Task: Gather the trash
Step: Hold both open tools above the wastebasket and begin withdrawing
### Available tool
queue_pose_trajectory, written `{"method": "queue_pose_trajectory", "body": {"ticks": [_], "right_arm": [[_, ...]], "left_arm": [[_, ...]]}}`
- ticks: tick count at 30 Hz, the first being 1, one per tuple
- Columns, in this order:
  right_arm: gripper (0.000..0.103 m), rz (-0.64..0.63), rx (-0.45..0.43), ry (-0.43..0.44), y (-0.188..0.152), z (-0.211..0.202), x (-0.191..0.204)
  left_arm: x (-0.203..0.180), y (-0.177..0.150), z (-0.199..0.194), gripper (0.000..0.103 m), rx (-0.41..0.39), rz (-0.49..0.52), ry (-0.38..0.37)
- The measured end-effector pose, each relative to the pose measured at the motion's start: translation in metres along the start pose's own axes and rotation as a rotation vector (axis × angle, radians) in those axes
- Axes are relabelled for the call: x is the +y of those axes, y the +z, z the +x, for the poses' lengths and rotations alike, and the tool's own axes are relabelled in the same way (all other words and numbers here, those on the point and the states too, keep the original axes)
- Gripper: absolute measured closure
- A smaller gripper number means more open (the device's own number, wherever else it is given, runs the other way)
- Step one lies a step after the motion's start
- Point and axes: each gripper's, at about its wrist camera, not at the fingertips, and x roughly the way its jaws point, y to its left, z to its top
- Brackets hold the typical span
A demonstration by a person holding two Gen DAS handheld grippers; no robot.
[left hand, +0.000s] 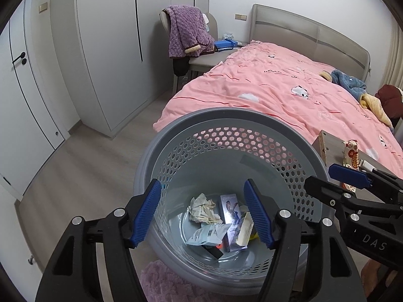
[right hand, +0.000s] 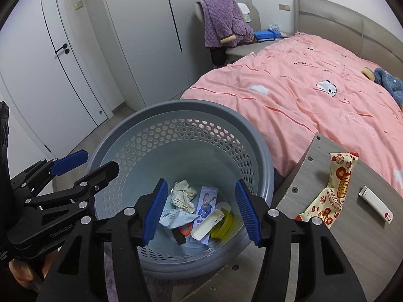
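A grey perforated basket (left hand: pixel 226 115) (right hand: pixel 181 108) stands on the floor and holds trash. Inside lie crumpled paper (right hand: pixel 182 196), a purple box with a rabbit picture (right hand: pixel 207 202), a pale pouch (left hand: pixel 207 235), a cream wrapper (right hand: pixel 206 225) and yellow pieces (right hand: pixel 226 222). My left gripper (left hand: pixel 202 214) (right hand: pixel 100 163) hangs open over the basket's mouth with nothing between its blue pads. My right gripper (right hand: pixel 199 209) (left hand: pixel 327 178) hangs beside it, open and empty too. A red-and-cream snack wrapper (right hand: pixel 332 191) (left hand: pixel 351 153) and a small white item (right hand: pixel 375 202) lie on the wooden table (right hand: pixel 302 183).
A bed with a pink duvet (left hand: pixel 277 88) lies behind the basket, with clothes (left hand: pixel 350 83) on it. A chair with a purple blanket (left hand: pixel 186 30) stands by the bedside. White wardrobes (left hand: pixel 105 50) line the left. A purple rug (left hand: pixel 161 281) lies near the basket's base.
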Motion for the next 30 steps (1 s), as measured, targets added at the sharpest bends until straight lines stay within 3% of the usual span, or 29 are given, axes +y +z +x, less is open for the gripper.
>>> {"method": "queue_pose_trajectory", "body": {"ticks": [18, 30], "right_arm": [[0.041, 0.018, -0.039, -0.019, -0.01, -0.022, -0.008], [0.036, 0.06, -0.058, -0.046, -0.026, -0.044, -0.028]], "left_arm": [[-0.008, -0.004, -0.018, 0.035, -0.018, 0.008, 0.008], [-0.036, -0.015, -0.029, 0.035, -0.011, 0.042, -0.031]]}}
